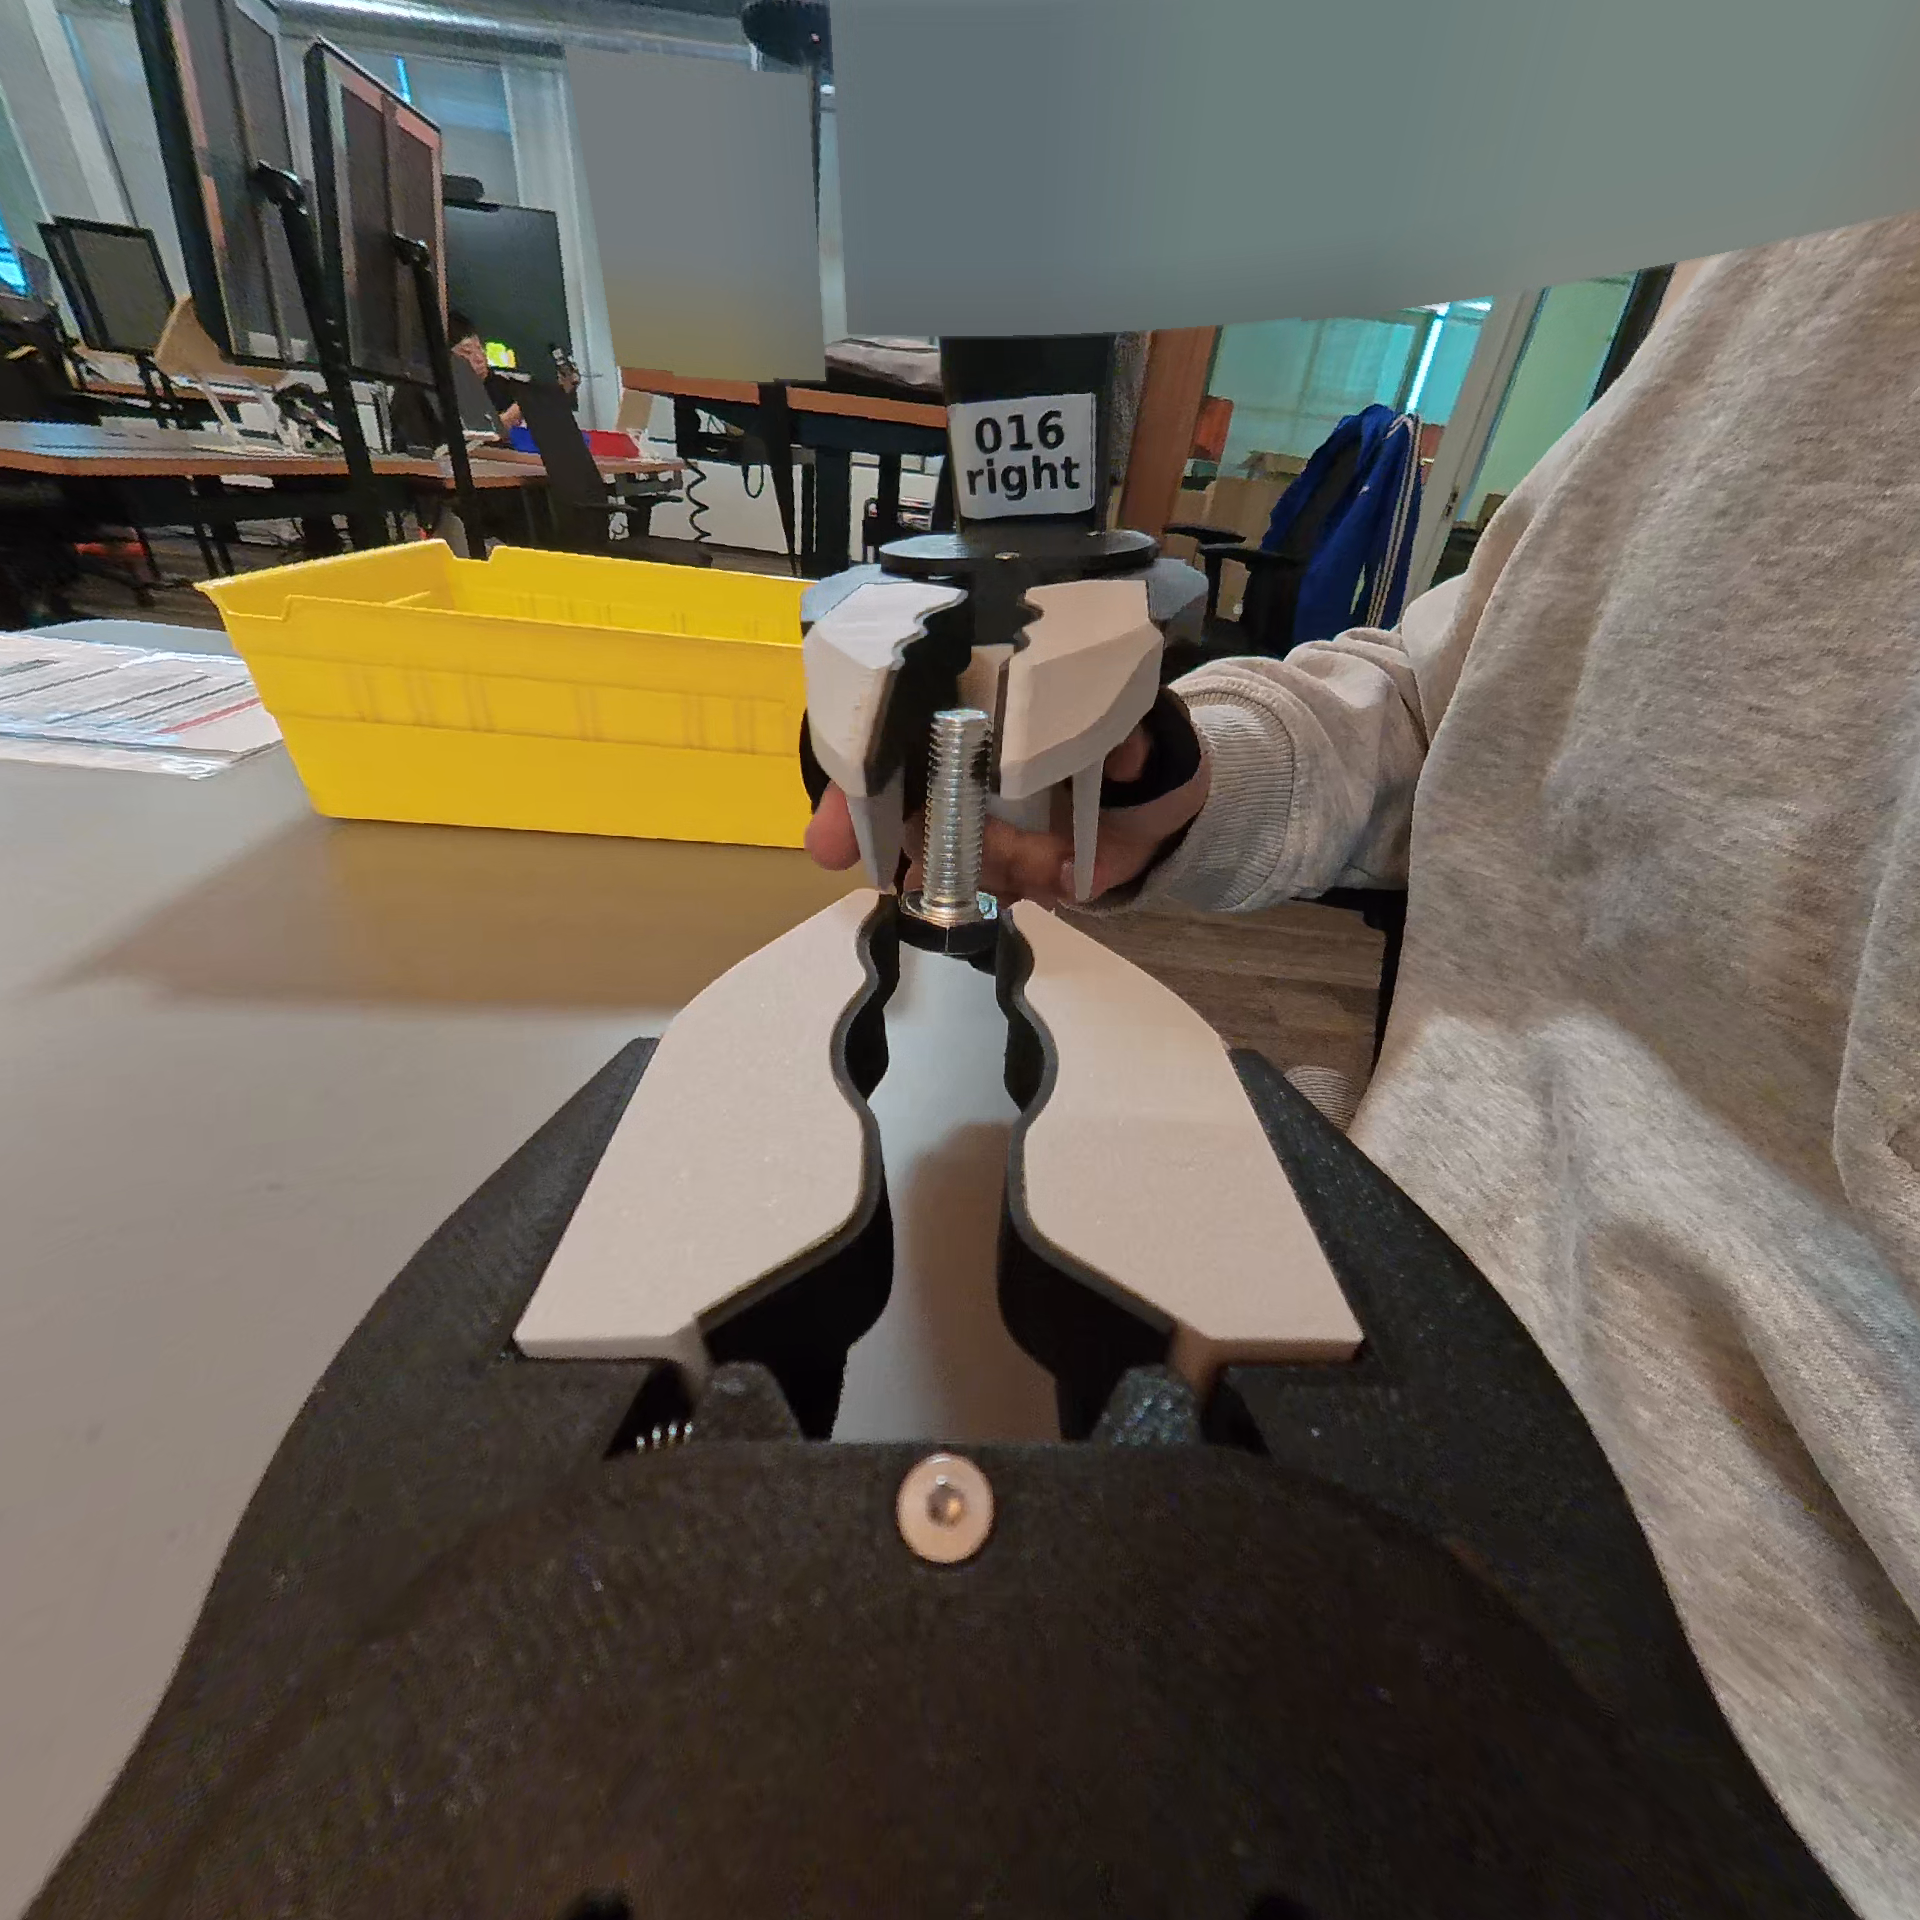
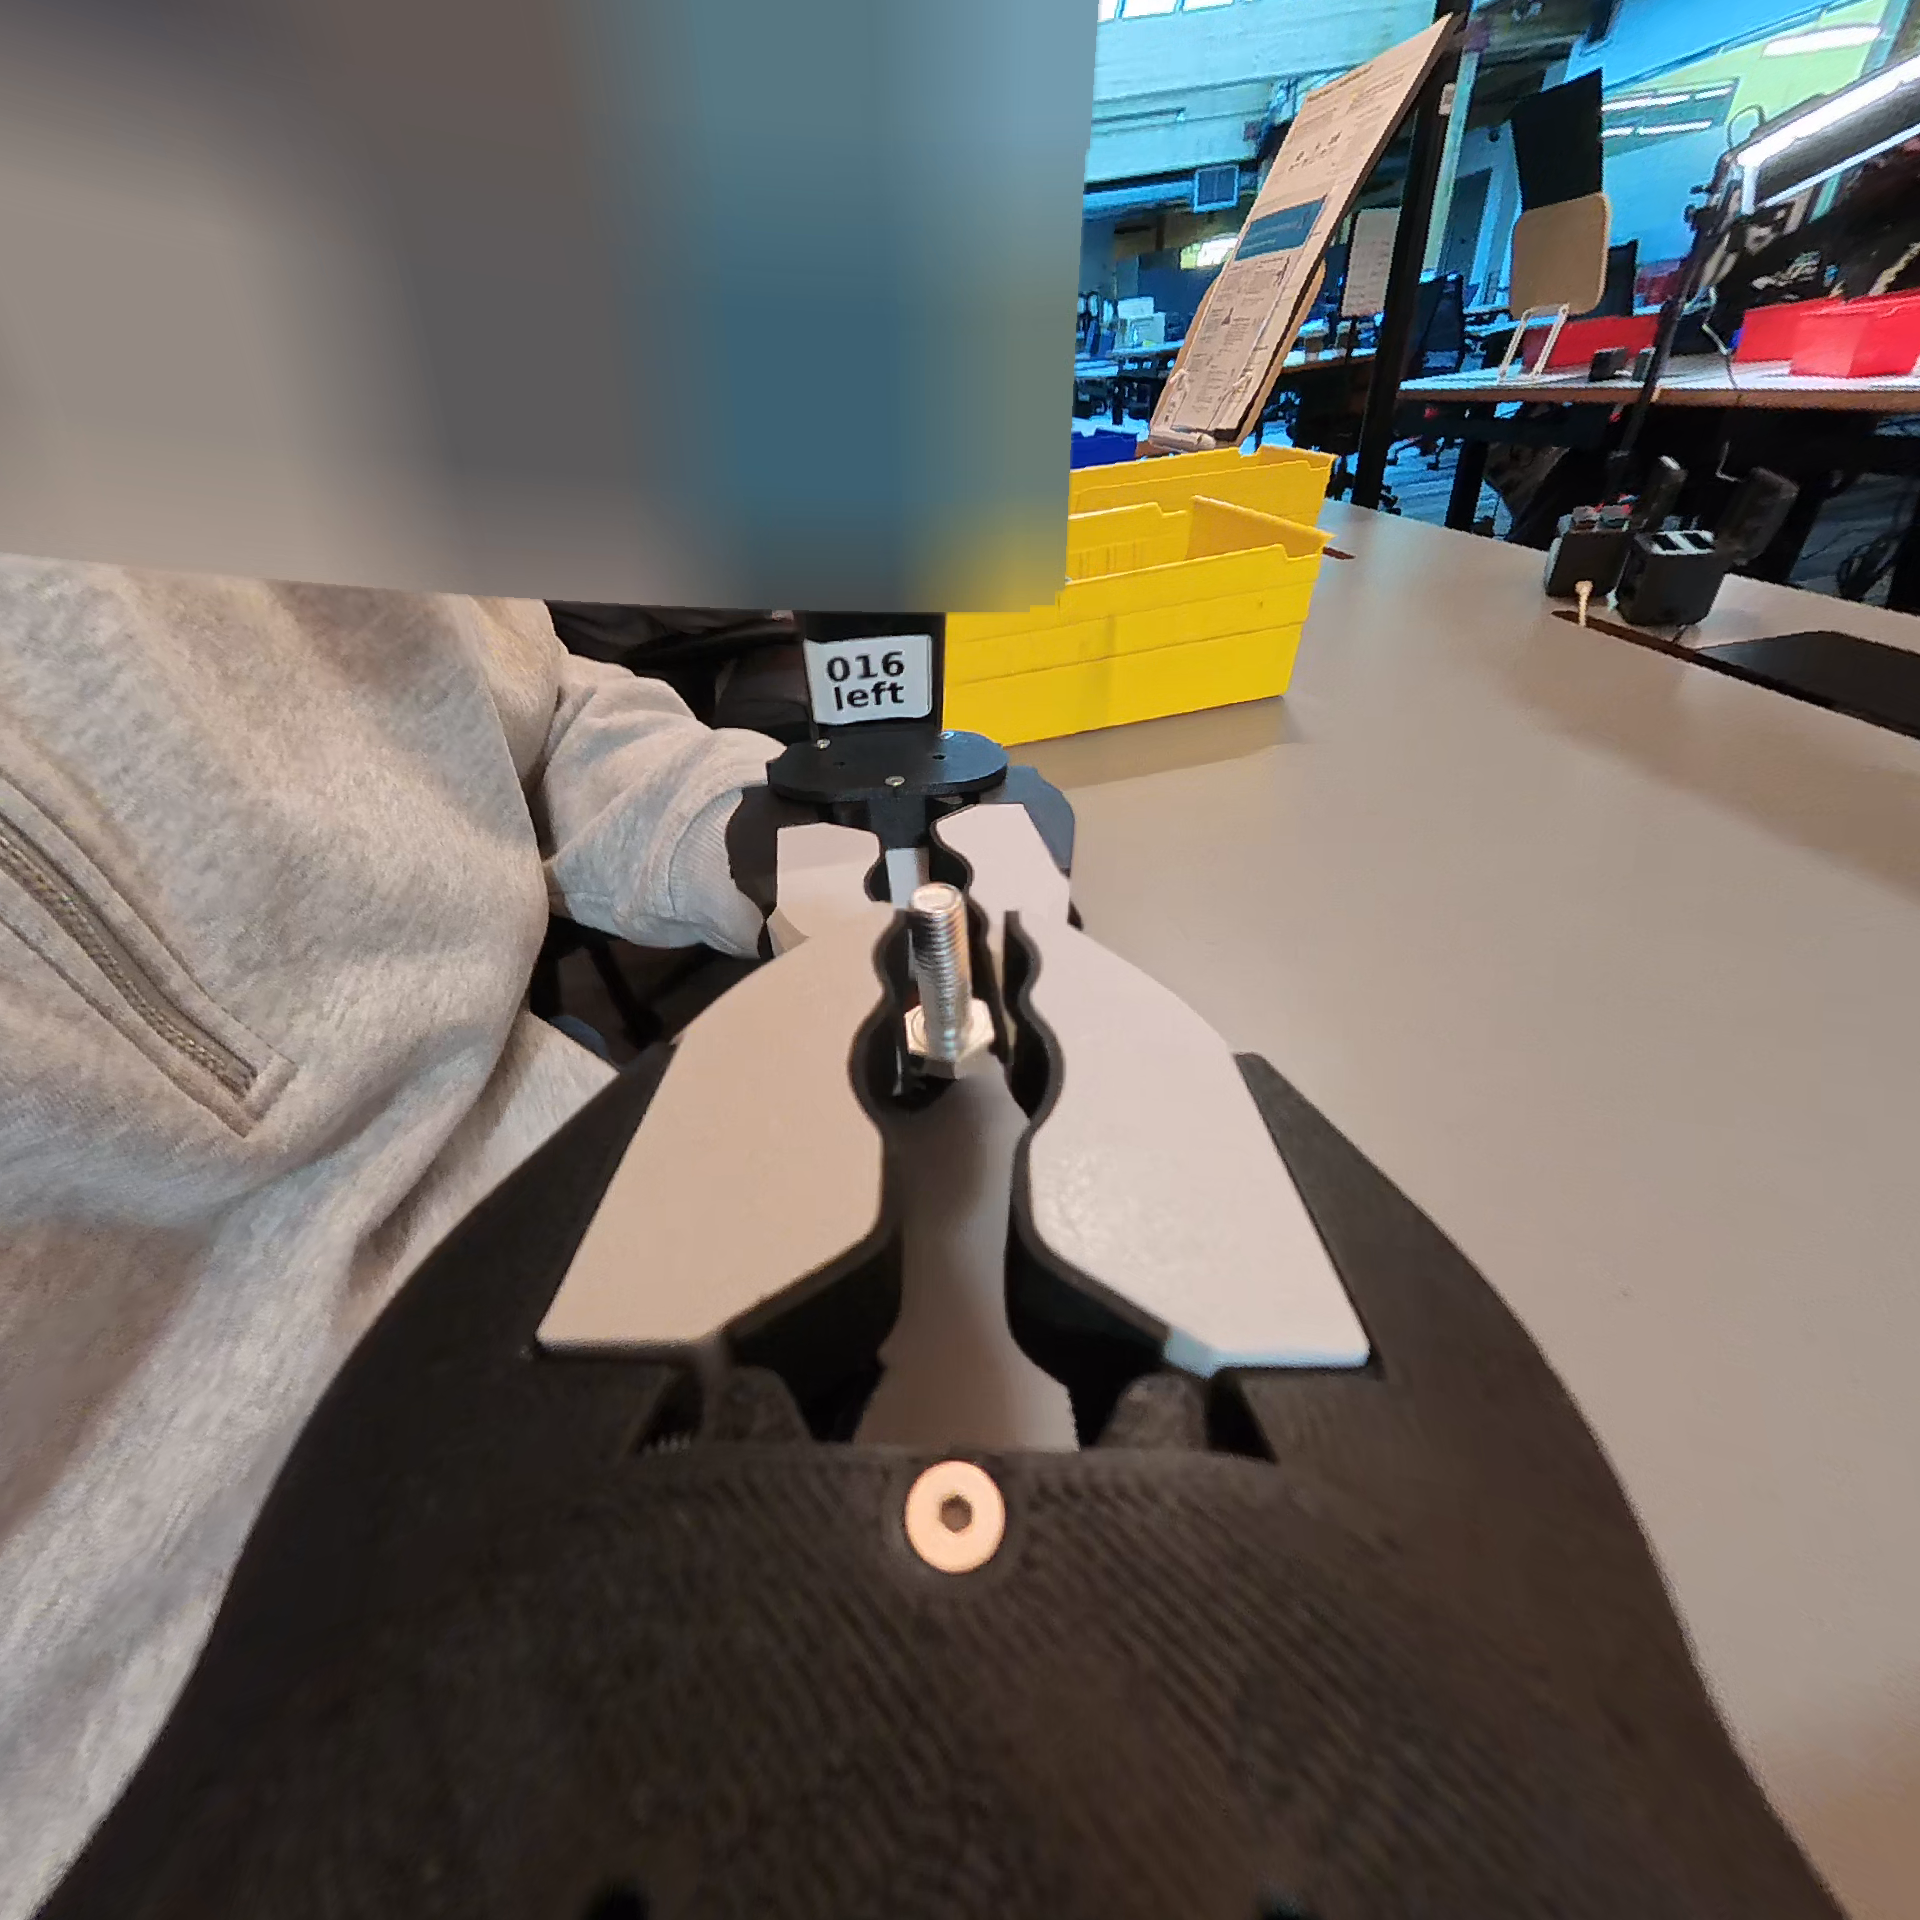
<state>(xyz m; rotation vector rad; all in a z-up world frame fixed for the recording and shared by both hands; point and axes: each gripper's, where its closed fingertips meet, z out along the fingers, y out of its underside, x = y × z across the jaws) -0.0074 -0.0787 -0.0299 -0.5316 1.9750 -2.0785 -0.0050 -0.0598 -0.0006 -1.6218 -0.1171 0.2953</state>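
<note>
A silver threaded bolt (image 1: pixel 951 800) stands upright with a silver hex nut (image 1: pixel 945 906) at its foot, on a black hex piece (image 1: pixel 940 943). My left gripper (image 1: pixel 943 925) is shut on that black piece at the fingertips and holds the bolt above the table edge. My right gripper (image 1: pixel 977 878) faces it from above, and its fingers flank the bolt's shank just over the nut without touching it. In the right wrist view the bolt (image 2: pixel 935 956) rises through the gap of my right gripper (image 2: pixel 951 930), with the nut (image 2: pixel 940 1039) below the fingers.
A yellow plastic bin (image 1: pixel 520 717) stands on the beige table (image 1: pixel 260 1039) and also shows in the right wrist view (image 2: pixel 1143 634). Papers (image 1: pixel 104 696) lie far left. Black devices (image 2: pixel 1631 571) sit at the table's far edge. A person's grey sweatshirt (image 1: pixel 1662 935) fills one side. Less than 4 cm separates the two grippers' tips.
</note>
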